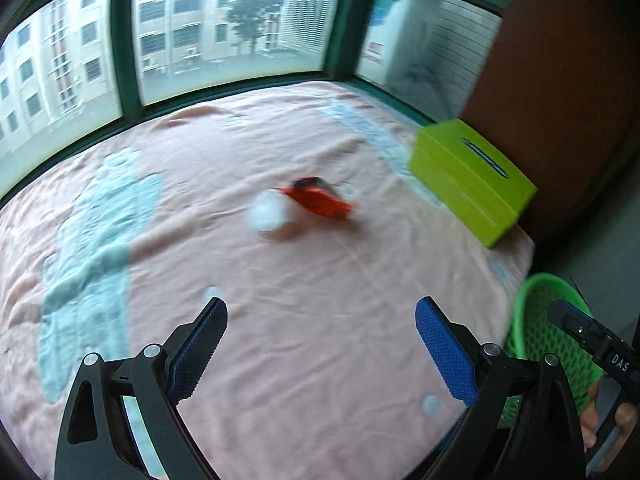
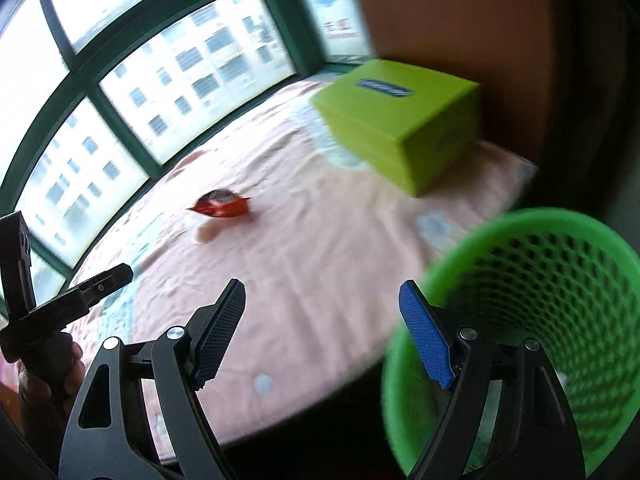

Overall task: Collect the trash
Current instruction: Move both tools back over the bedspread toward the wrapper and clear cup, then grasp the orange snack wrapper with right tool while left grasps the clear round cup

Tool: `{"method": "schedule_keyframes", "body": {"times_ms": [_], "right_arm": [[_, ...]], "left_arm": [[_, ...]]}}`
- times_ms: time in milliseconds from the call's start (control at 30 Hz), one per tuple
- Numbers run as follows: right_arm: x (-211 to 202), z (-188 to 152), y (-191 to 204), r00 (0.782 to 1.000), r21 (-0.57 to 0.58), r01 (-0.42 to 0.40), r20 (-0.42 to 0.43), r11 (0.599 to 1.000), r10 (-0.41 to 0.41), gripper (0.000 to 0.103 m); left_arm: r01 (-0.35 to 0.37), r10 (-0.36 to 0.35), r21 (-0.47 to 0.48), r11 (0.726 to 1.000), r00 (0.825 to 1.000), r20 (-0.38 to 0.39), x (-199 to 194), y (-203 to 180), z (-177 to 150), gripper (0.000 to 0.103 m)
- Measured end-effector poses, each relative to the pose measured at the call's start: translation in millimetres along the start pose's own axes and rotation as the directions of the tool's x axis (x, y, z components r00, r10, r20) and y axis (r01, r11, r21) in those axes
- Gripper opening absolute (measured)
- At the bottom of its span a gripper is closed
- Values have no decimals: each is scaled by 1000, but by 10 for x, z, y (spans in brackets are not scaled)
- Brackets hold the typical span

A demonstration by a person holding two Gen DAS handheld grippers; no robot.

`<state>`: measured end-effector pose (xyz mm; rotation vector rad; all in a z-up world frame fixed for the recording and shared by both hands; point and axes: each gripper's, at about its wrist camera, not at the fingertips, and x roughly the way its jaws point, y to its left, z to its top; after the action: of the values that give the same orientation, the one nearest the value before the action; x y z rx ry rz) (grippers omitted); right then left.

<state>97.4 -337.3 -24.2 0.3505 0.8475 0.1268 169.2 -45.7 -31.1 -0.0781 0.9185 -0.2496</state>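
Two pieces of trash, a red wrapper [image 1: 320, 200] and a white wad [image 1: 266, 210], are seen mid-bed [image 1: 280, 320], so both the left gripper [image 1: 320, 344] and the right gripper [image 2: 322, 326] are held wide open and empty beside the green basket [image 2: 540, 320].

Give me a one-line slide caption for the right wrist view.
Open right gripper above the pink bedspread, green mesh basket beside it, red snack wrapper ahead.

Both claws are held side by side, the left claw [image 1: 320, 344] and the right claw [image 2: 322, 330] each with jaws spread wide, gripping nothing, pointing forward.
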Motion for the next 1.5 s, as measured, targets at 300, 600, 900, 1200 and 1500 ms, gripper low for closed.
{"method": "schedule_keyframes", "body": {"times_ms": [300, 600, 900, 1200, 1500], "right_arm": [[655, 435, 527, 990, -110, -132, -63, 985, 126, 79], [1401, 668, 977, 975, -269, -197, -156, 943, 159, 79], [1973, 758, 1066, 960, -394, -239, -232, 887, 156, 79], [2345, 926, 1149, 931, -459, -324, -307, 827, 195, 79], [2615, 876, 1154, 885, -425, -418, -390, 803, 255, 73]], "left_arm": [[-46, 45, -66, 997, 999, -16, 89, 519, 65, 87], [-60, 55, -98, 993, 997, -49, 284, 784, 77, 84], [-80, 70, -123, 989, 994, -86, 529, 1024, 118, 83], [-86, 72, -133, 987, 992, -106, 716, 1160, 184, 83], [-101, 87, -126, 987, 989, -116, 841, 1174, 246, 83]]}}
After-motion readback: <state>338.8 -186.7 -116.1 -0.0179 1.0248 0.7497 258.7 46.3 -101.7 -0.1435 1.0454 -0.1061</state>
